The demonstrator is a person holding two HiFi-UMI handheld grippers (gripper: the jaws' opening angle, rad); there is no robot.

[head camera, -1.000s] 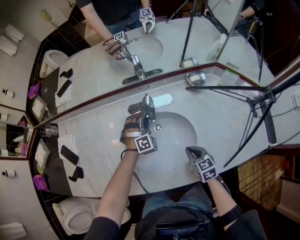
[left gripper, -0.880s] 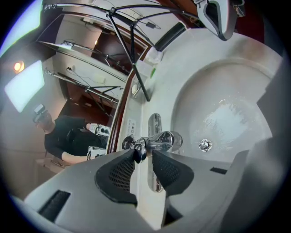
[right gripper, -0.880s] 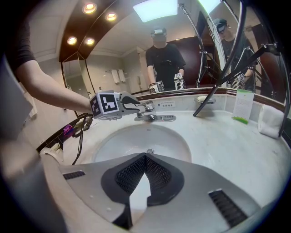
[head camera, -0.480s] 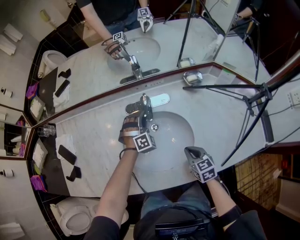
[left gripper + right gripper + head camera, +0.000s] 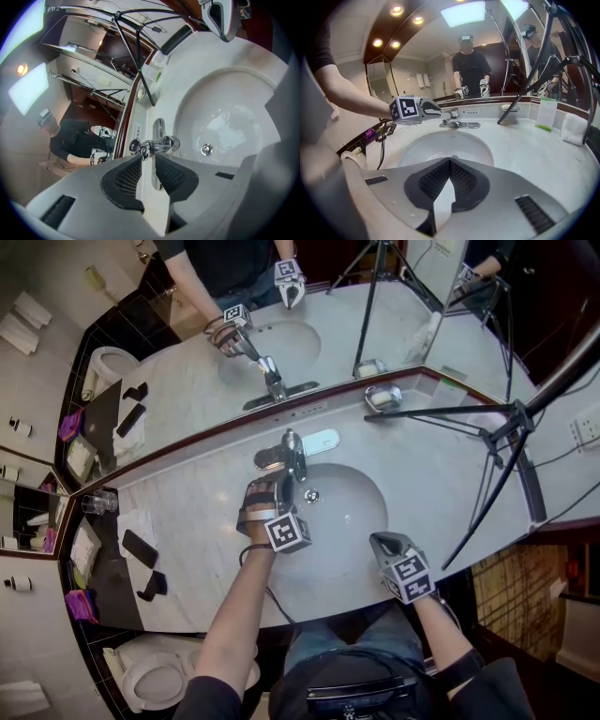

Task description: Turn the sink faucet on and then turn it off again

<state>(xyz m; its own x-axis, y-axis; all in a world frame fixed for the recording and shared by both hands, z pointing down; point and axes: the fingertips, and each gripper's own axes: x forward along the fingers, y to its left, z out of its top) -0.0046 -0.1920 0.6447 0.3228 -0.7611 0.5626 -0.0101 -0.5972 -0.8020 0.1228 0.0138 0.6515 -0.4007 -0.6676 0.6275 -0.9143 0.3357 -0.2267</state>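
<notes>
Left gripper (image 5: 149, 157): jaws closing, not yet clamped; the faucet (image 5: 161, 144) lever (image 5: 140, 149) sits just at their tips; centre it between the pads before you turn.
Right gripper (image 5: 450, 161): clenched, empty; idle at the sink's (image 5: 367, 493) 5 o'clock.
Place: the faucet stands at the sink's 12 o'clock.
Views: only the left gripper view shows the gap at the lever.

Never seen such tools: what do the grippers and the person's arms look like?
Both left gripper and right gripper are grey, jaws lined with black meshed pads; each carries a white cube with black square markers. A black cable trails from the left, whose jaws are closing, faucet handle at their tips. Sleeves: dark, short.
</notes>
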